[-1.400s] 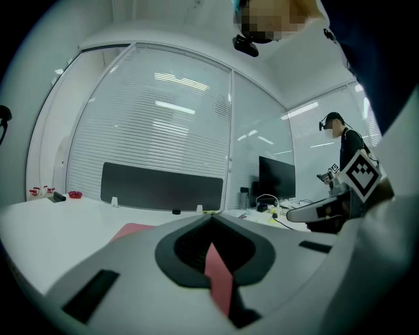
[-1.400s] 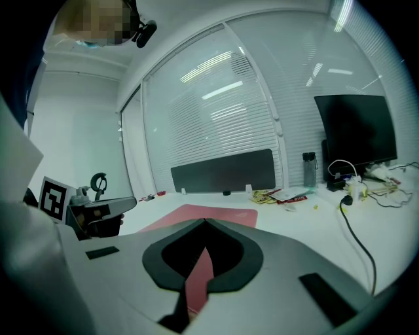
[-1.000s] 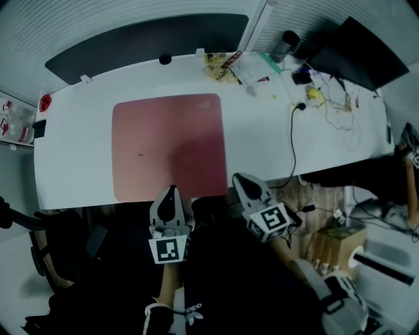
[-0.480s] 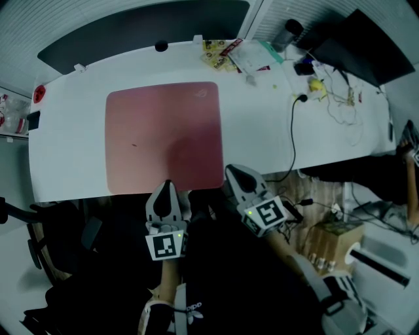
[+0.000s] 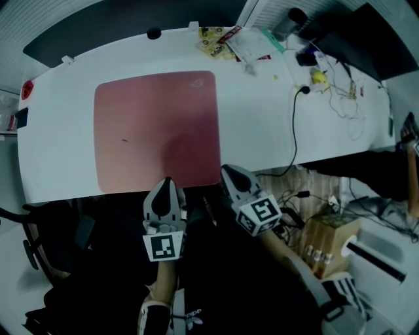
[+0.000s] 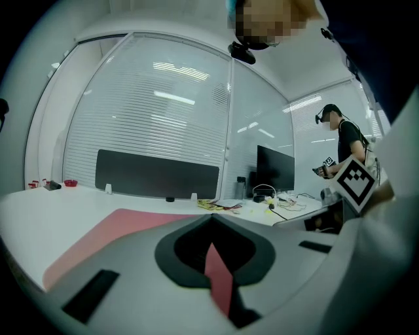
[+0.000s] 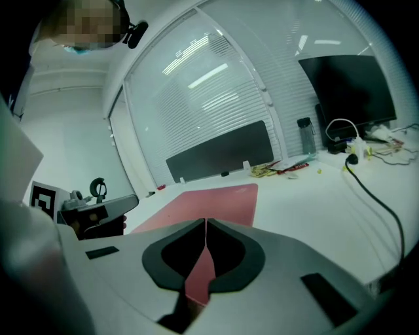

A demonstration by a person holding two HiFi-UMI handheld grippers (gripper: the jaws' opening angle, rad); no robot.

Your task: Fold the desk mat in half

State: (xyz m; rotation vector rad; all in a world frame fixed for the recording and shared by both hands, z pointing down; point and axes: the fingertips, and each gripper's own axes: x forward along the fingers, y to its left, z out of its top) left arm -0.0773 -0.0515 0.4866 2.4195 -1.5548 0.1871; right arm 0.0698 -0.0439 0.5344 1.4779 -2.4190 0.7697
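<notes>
Nearest, at the near edge of the white desk [image 5: 255, 124], the left gripper [image 5: 167, 182] and the right gripper [image 5: 224, 171] are held side by side, each carrying a marker cube and pointing toward the far side. The left gripper's jaws are pressed together at the tips with nothing pinched. The right gripper's jaws are likewise closed and empty. In each gripper view only a strip of red shows through the hollow behind the tips. On the floor, right of the right gripper, stands a cardboard box [image 5: 327, 239].

Next comes the red desk mat [image 5: 157, 124], lying flat and unfolded on the left-centre part of the desk. Its near edge runs close along the desk's near edge, just ahead of both grippers. Whether either tip touches it cannot be told.

Right of the mat, well apart from it, a black cable [image 5: 294, 131] runs from the near edge toward the far right.

Farthest lie packets and papers [image 5: 216, 40], then a bottle [image 5: 296, 16] and a monitor [image 5: 373, 46]. A dark panel [image 5: 131, 26] runs along the desk's far edge.
</notes>
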